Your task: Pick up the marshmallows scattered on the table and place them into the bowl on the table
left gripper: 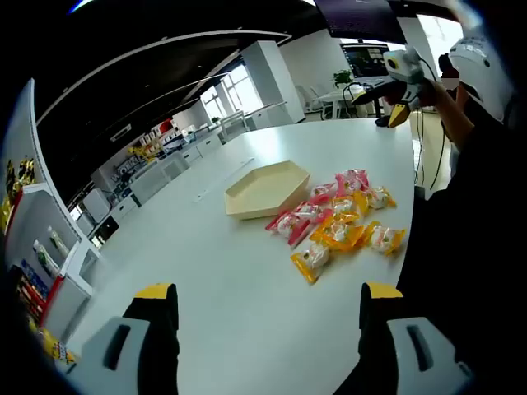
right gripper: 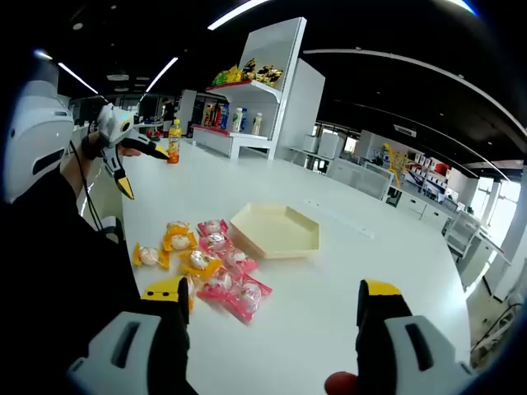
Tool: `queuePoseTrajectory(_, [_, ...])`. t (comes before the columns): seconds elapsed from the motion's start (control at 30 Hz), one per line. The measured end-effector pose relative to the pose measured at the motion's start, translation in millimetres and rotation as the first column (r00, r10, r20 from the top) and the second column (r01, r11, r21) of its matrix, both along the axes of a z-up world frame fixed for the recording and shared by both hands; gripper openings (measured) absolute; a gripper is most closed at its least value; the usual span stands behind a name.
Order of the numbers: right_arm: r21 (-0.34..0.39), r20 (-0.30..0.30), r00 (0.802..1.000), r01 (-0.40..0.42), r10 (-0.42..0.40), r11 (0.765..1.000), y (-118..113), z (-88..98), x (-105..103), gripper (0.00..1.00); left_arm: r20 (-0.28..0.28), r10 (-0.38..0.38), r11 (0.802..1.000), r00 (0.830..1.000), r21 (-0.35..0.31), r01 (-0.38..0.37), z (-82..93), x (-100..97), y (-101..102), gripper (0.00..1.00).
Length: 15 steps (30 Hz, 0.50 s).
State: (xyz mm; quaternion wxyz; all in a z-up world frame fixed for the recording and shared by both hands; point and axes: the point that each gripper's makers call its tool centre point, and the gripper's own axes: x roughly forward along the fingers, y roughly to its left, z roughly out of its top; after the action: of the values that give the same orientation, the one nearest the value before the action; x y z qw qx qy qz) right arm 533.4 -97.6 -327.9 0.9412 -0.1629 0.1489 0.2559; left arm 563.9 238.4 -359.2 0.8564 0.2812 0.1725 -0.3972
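Left gripper (left gripper: pixel 269 309) fingers (left gripper: pixel 156 309) are standing spread wide, nothing btwn them, hanging above bare white surface (left gripper: pixel 247 329) near the person's edge. Right gripper (right gripper: pixel 272 309) is doing the same in the right gripper view: fingers (right gripper: pixel 379 309) spread apart, holding nothing; its left finger is sitting over the near end of the packet cluster in the picture, but contact can't be judged, likely still above it.

Step in hand, by my reading: approach before a first pick. Bowl (left gripper: pixel 268 189), a shallow cream hexagonal tray, is looking empty in both views, so task is barely started.

Marshmallows (left gripper: pixel 342 222), individually wrapped in pink and yellow packets, are lying in a loose pile just beside the bowl, on the side toward the person's edge, some touching or overlapping each other. From left fingers they're ahead and to the right, well apart; from right fingers they're ahead-left, much nearer.

Next move prob. calls for lowering one gripper onto a packet at the pile's fringe, e.g. a yellow one (left gripper: pixel 313 262), closing on the wrapper, then carrying it the short way over the bowl rim. Overlapping wrappers may mean grabbing two at once.
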Motion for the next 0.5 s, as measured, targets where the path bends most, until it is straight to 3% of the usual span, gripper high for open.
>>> queuePoseTrajectory(0.5, [-0.01,0.0,1.0,-0.012,0.012,1.0,2.5,-6.7,1.8,0.78,0.003,-0.019,1.0,1.0,-0.003,0.019,0.1,-3.3,-5.4,0.91])
